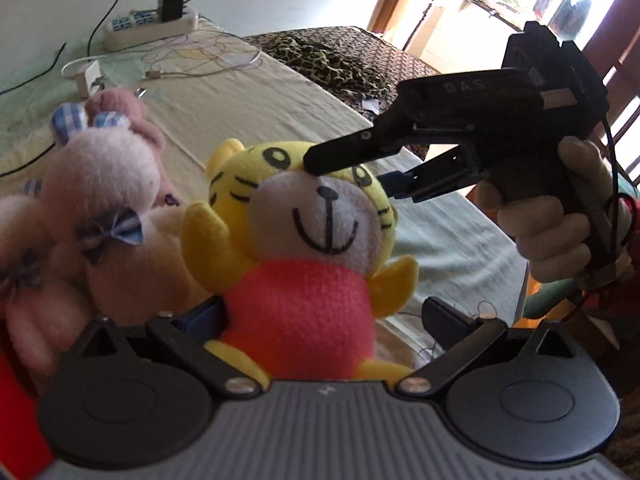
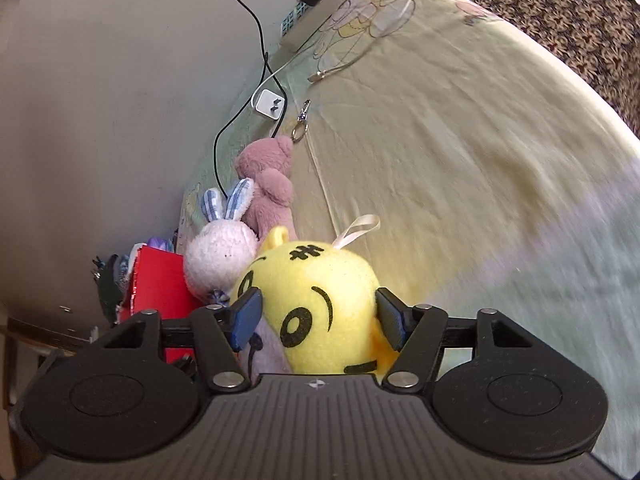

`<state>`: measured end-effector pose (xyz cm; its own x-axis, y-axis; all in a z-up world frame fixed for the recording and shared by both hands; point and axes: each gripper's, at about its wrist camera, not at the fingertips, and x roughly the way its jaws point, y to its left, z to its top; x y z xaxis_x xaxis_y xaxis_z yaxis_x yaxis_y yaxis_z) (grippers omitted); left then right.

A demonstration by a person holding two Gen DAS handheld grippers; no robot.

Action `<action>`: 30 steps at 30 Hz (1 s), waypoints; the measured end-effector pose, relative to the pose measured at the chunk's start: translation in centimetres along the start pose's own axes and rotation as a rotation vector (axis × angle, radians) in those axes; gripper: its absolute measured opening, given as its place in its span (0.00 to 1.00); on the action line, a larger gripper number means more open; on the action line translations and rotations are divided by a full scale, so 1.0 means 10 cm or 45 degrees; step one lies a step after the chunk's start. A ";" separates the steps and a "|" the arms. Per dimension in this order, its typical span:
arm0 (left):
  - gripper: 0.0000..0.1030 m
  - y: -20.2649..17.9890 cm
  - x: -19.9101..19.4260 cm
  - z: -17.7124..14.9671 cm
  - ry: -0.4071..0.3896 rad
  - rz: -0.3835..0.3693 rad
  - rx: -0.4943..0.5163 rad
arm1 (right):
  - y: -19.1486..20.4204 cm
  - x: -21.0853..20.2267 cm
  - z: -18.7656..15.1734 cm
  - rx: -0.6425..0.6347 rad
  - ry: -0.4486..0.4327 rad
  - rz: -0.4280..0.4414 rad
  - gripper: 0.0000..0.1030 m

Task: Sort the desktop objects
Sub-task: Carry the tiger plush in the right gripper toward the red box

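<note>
While upright, tiger (image 1: 296,248) in right claw (image 1: 352,172).

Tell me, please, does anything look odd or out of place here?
Yes. The yellow tiger plush sits between both tools: the right tool straddles its head, the left tool its red body. Nothing looks damaged.

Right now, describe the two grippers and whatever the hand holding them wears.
Both grippers are matte black with round disc housings, silver pivot screws and blue finger pads. The right gripper has a pistol-style grip, faint "DAS" lettering and thin black cables. The hand holding it wears a light glove.
</note>
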<state>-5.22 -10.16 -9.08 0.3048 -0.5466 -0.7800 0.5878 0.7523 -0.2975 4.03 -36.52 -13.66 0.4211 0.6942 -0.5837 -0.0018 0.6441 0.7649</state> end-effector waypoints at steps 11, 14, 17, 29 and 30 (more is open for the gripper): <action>0.96 0.14 0.05 0.03 -0.032 0.046 -0.115 | -0.11 -0.38 -0.23 0.169 -0.145 -0.079 0.73; 0.94 0.04 0.05 0.03 -0.029 0.067 -0.060 | -0.14 -0.51 -0.31 0.202 -0.150 -0.071 0.75; 0.90 0.02 0.05 0.06 -0.029 0.076 -0.055 | -0.21 -0.50 -0.46 0.257 -0.092 -0.041 0.75; 0.87 -0.11 0.13 0.06 -0.006 0.167 -0.001 | -0.13 -0.02 -0.54 0.335 -0.017 0.139 0.66; 0.87 -0.13 0.10 0.06 -0.014 0.173 0.001 | -0.07 -0.03 -0.50 0.277 -0.019 0.119 0.65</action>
<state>-5.22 -11.93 -9.16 0.3897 -0.4434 -0.8072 0.5408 0.8196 -0.1891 -0.63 -35.53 -15.41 0.4418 0.7419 -0.5044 0.1533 0.4916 0.8572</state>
